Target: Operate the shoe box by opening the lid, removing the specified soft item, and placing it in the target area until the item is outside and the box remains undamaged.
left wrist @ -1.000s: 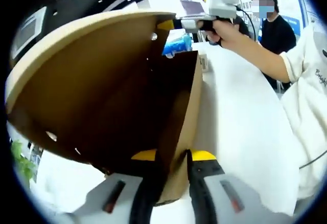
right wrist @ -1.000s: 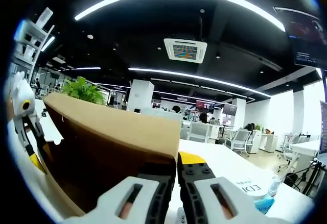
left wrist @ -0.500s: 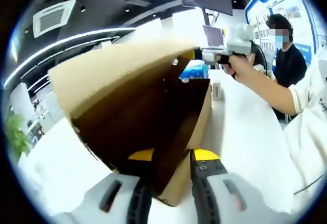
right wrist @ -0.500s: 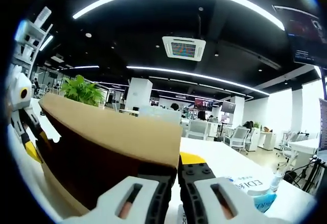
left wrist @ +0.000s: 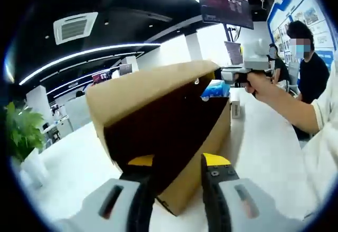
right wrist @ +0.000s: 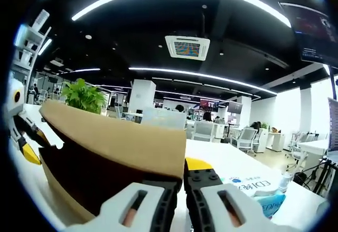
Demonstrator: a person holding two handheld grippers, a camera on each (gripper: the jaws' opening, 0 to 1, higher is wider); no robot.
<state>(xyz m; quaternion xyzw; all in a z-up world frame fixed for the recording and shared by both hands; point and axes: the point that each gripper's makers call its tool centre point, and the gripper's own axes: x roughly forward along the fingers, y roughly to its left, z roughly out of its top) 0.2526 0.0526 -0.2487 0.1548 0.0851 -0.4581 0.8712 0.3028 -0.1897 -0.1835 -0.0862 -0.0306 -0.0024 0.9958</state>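
A: Where's the shoe box (left wrist: 195,152)?

B: On the white worktop (left wrist: 264,152), with its lid (left wrist: 153,89) lifted part-way. In the left gripper view the left tool (left wrist: 177,164) has its 2 jaws narrowed onto the near corner of the box wall, 1 jaw inside and 1 outside.

A: And the other tool?

B: The right tool (right wrist: 182,169) pinches the lid's edge between its 2 jaws, which are nearly together. The left gripper view shows that same tool from outside, at the lid's far corner, with a hand (left wrist: 259,81) gripping its handle.

A: Does the right gripper view add anything?

B: It shows the lid (right wrist: 116,142) from its outer side, and the left tool (right wrist: 18,131) at the left margin by the box. It also shows a blue-and-white packet (right wrist: 259,192) lying on the worktop to the right, and a green plant (right wrist: 84,95) behind the lid.

A: The soft item?

B: The box interior is dark; I cannot tell what lies inside.
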